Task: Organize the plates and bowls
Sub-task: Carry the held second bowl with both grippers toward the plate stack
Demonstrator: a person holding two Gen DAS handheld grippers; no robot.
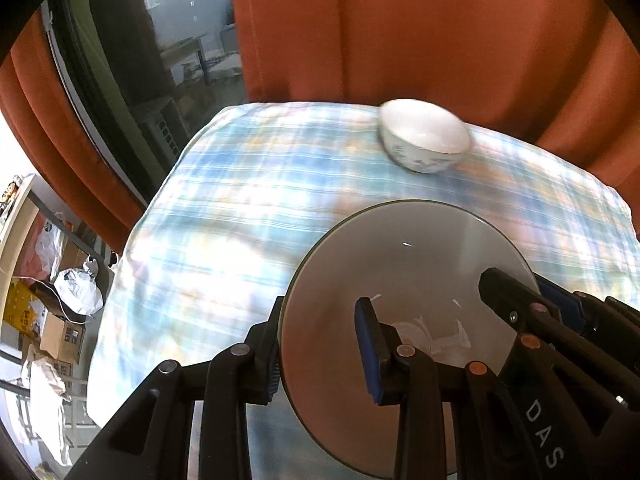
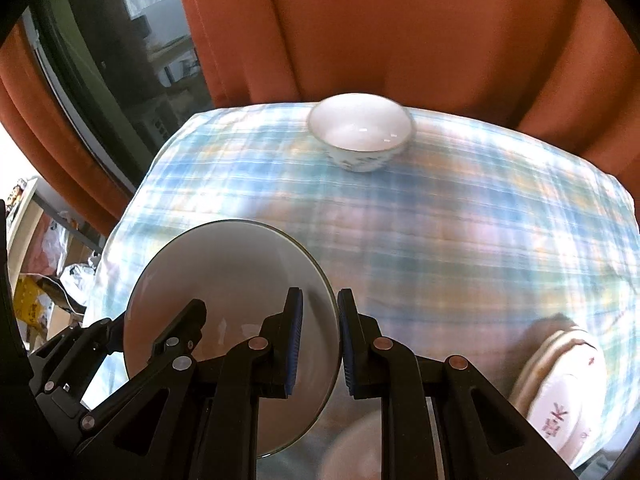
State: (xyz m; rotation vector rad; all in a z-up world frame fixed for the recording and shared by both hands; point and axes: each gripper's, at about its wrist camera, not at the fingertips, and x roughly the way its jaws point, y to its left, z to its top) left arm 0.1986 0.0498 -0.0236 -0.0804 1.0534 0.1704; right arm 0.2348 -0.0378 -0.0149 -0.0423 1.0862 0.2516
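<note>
A grey-white plate (image 1: 400, 260) hangs tilted above the plaid tablecloth (image 1: 224, 200), held by both grippers. My left gripper (image 1: 322, 356) is shut on the plate's left rim, one pad under it and one on its face. My right gripper (image 2: 320, 344) is shut on the right rim of the same plate (image 2: 224, 264). Each view also shows the other gripper: the right gripper (image 1: 534, 296) at the plate's far side, the left gripper (image 2: 156, 316) at its left edge. A white bowl with a blue pattern (image 1: 424, 136) (image 2: 360, 128) stands upright near the table's far edge.
Orange curtains (image 2: 400, 32) hang right behind the table, with a dark window to the left. A stack of white dishes with red marks (image 2: 560, 392) sits at the near right. Boxes and bags (image 1: 68, 304) clutter the floor left of the table.
</note>
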